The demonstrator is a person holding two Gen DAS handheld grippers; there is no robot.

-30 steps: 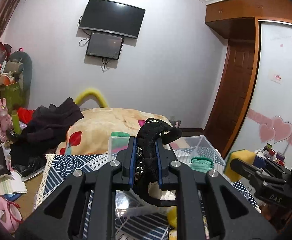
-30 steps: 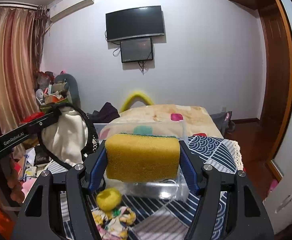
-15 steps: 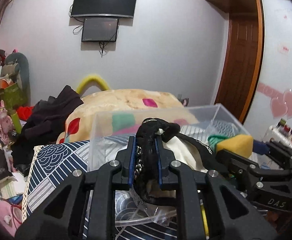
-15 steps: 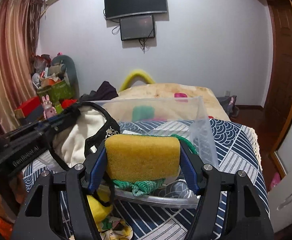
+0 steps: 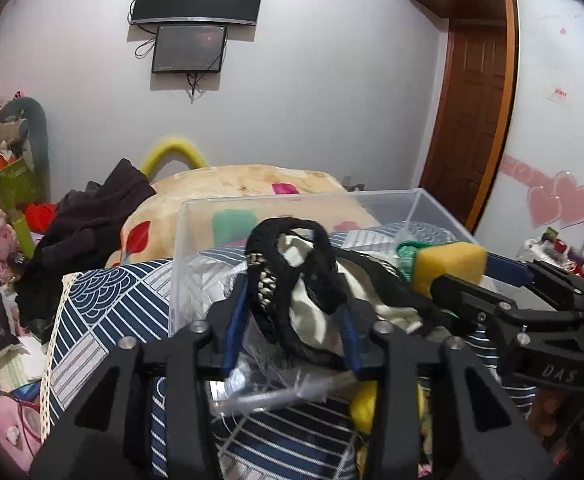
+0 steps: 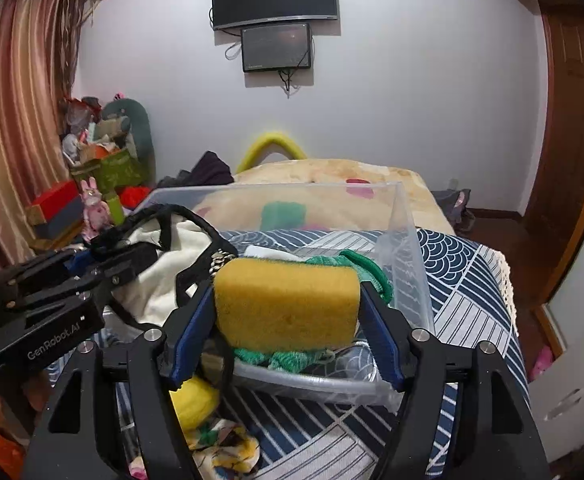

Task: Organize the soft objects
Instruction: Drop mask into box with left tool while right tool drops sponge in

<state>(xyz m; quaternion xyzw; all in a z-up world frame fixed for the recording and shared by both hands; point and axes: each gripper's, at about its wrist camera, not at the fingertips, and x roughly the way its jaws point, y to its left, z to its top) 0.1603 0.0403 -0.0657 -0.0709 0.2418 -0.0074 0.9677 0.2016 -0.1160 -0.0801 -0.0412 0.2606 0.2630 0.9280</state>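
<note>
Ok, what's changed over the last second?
Both grippers came forward and down to the clear bin. The left gripper opened, letting go of the black-and-white garment, now draped over the bin. The right gripper stays shut on the sponge.

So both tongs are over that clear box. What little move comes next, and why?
Probably open the right tongs and let the yellow sponge drop: it sits over the clear box, just above the green knit inside. The left tongs look already spread around the black-and-cream garment.
</note>
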